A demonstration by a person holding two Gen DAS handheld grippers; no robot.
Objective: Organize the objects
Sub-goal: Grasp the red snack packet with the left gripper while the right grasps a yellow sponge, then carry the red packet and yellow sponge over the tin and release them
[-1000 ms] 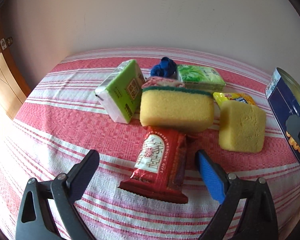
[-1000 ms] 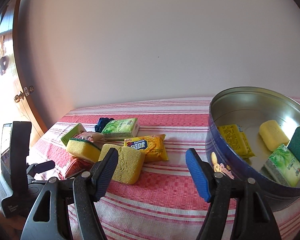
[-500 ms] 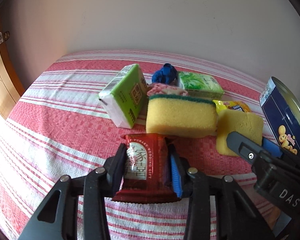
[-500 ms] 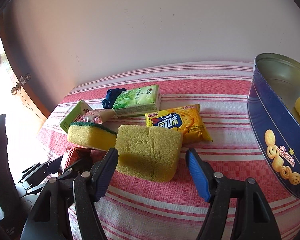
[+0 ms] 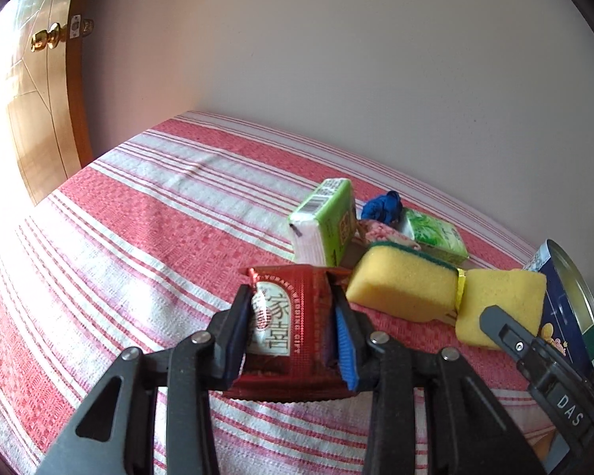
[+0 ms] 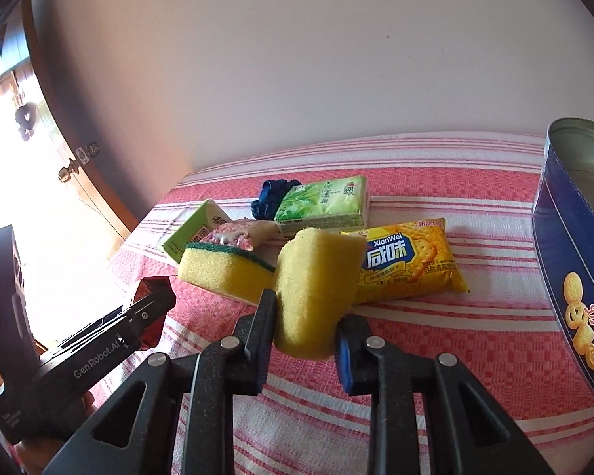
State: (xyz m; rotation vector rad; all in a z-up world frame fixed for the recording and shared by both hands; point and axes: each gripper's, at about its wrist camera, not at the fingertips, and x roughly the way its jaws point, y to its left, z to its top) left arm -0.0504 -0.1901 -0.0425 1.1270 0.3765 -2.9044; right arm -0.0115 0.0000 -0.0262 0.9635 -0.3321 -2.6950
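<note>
The left gripper [image 5: 293,340] is clamped on a red foil snack packet [image 5: 287,324] printed with Chinese characters and the partly legible words "WEDDING GIFT", held just above the desk [image 5: 138,261] and its red-and-white striped woven cloth. The right gripper [image 6: 305,340] has just been closing, and its jaws now squeeze a plain yellow sponge [image 6: 316,289], pinching the soft porous block into a waist between the pads. The left gripper's body reads "GenRobot.AI" in the right wrist view; the right one shows "DAS" in the left wrist view. On the cloth lie a second yellow sponge with a green scouring layer [image 6: 225,269], two green tissue packs, one flat [image 6: 322,206] and one resting on edge with its barcode end showing [image 5: 324,225], one yellow biscuit packet [image 6: 408,265] marked "XianWei" above large Chinese characters, one small pink patterned wrapper [image 6: 237,233] and one crumpled dark blue fabric item [image 6: 269,196]. These are bunched together near the wall side of the desk, several touching. At the right stands one round blue metal tin [image 6: 574,261], open, its bare silver inside visible, its wall printed with cookies and a script brand name only partly readable.
</note>
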